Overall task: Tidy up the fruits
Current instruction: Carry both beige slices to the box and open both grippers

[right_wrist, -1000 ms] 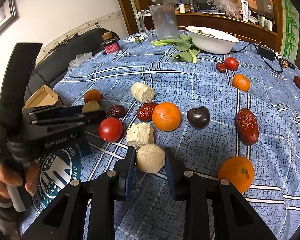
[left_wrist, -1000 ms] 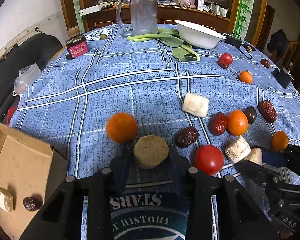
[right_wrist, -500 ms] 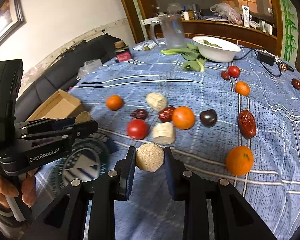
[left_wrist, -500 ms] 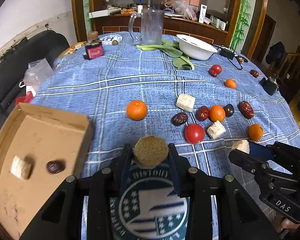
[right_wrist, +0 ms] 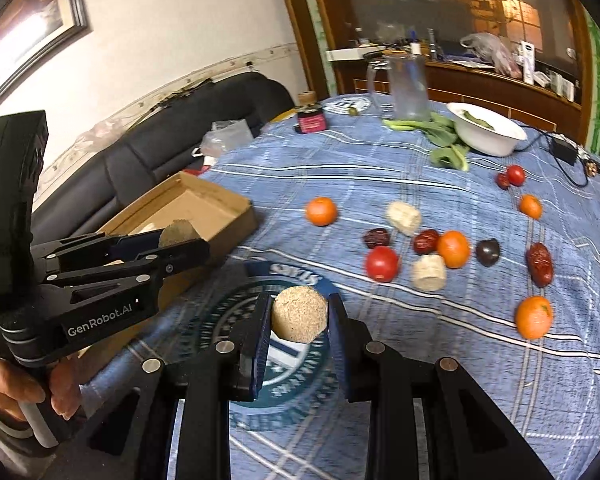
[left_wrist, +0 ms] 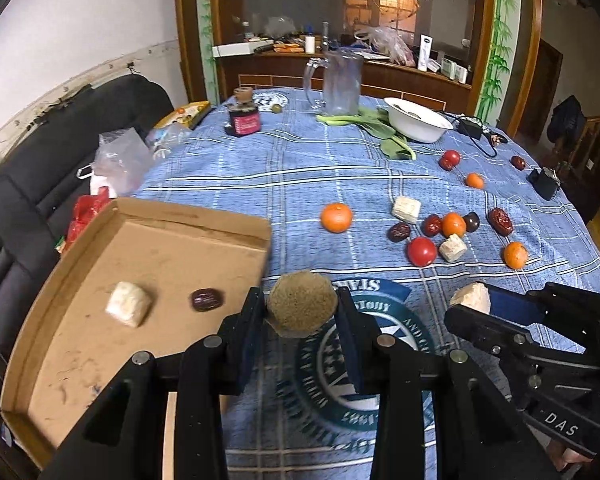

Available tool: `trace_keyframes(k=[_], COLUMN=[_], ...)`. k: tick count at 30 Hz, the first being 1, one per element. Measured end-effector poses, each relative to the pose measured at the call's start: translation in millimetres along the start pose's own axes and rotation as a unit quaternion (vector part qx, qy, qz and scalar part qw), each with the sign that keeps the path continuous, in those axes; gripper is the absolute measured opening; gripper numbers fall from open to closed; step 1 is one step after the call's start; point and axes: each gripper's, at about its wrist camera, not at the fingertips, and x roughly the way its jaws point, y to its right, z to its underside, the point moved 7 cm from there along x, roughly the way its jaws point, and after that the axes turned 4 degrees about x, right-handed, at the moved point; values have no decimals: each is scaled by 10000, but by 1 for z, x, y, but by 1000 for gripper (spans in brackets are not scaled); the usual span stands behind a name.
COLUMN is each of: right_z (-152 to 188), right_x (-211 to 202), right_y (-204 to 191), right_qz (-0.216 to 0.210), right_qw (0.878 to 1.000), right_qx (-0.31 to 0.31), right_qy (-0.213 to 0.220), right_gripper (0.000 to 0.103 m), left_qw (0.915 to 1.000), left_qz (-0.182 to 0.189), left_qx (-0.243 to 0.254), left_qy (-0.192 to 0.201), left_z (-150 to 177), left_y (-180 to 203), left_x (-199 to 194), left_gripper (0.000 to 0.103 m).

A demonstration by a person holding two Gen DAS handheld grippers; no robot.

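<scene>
My left gripper is shut on a brown cut chunk, held above the table just right of the cardboard box. The box holds a pale chunk and a dark date. My right gripper is shut on a tan cut chunk, above the round printed emblem. It also shows in the left wrist view. On the blue cloth lie oranges, a tomato, dates and pale chunks.
A white bowl, greens, a glass mug and a red jar stand at the far side. A black sofa with plastic bags lies to the left. A cable and charger lie far right.
Both grippers have lifted with their chunks and moved back and left toward the box. The box now fills more of the left wrist view.
</scene>
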Motion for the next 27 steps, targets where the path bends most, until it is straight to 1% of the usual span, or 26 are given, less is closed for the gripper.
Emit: trace_keyframes(k=[7,16,27], right_z=[0,-2,-9], right_x=[7,17,36], right_y=[-30,-58,-81], right_qz=[-118,-255,-349], right_qw=[9998,9990,9976], right_qx=[-174,-362,-564], right_qy=[-35,-87,-197], right_gripper=[30,30,30], left_qw=[9999,9993,9982], left_qz=[-98,-278,-408], left_qx=[-124,-231,-438], left_qy=[65,91,49], left_z=[8,15,19], left_y=[-24,-52,-90], left_x=[-14,-22,-22], left_gripper=[35,35,35])
